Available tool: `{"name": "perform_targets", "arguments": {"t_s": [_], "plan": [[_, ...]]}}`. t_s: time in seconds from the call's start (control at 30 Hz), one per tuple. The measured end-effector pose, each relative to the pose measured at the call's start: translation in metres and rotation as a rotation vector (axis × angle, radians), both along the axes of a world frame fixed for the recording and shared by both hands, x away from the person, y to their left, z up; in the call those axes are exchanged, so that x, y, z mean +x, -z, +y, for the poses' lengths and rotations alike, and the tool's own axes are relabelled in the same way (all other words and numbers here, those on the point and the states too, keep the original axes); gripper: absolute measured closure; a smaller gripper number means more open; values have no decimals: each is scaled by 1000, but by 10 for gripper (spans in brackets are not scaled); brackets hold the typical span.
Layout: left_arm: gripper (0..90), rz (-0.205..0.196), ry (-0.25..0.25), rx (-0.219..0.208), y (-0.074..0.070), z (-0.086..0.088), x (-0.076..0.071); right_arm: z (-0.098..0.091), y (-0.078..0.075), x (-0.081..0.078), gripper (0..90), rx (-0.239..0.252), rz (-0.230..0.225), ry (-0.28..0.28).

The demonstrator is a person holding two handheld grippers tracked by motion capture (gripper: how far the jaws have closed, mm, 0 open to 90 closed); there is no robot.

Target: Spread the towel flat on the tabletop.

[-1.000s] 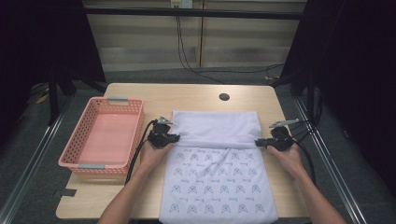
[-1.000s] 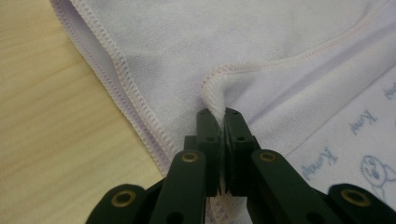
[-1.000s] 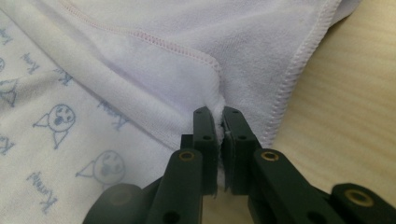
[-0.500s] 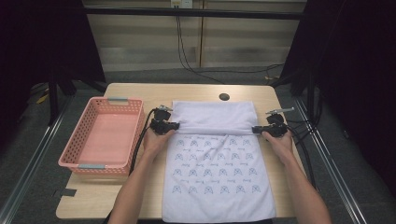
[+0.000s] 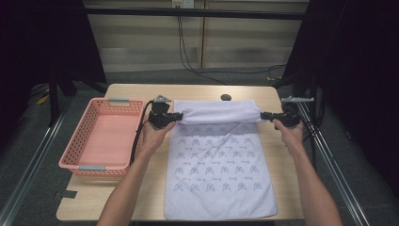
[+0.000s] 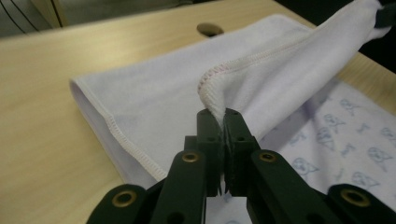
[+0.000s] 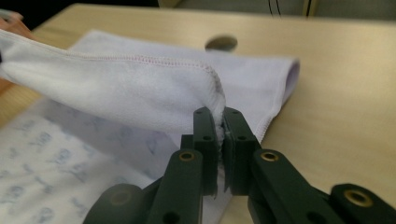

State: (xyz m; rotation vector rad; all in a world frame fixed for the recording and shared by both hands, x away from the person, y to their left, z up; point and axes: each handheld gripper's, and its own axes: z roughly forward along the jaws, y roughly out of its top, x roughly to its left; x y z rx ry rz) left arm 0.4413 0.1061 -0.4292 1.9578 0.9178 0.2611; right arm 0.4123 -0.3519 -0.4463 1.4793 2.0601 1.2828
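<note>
left hand-held gripper (image 6: pixel 223 122) and right hand-held gripper (image 7: pixel 220 122) each clamped on a far corner of the towel (image 5: pixel 219 179), folded edge lifted over the worktop (image 5: pixel 131 197). mid-fold; next probably carrying both corners level toward the near hem.

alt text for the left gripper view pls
The left gripper is shut on a stitched corner of a pale lilac towel, lifting it off a wooden table. The towel's printed side lies flat at right, and a round hole sits in the tabletop behind.
</note>
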Motion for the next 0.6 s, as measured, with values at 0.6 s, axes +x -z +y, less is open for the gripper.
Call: {"name": "perform_targets", "arguments": {"t_s": [0.6], "plan": [[869,-231,97,-110,-116,39,-73,2,-123,-67,855,38,-246,-147]]}}
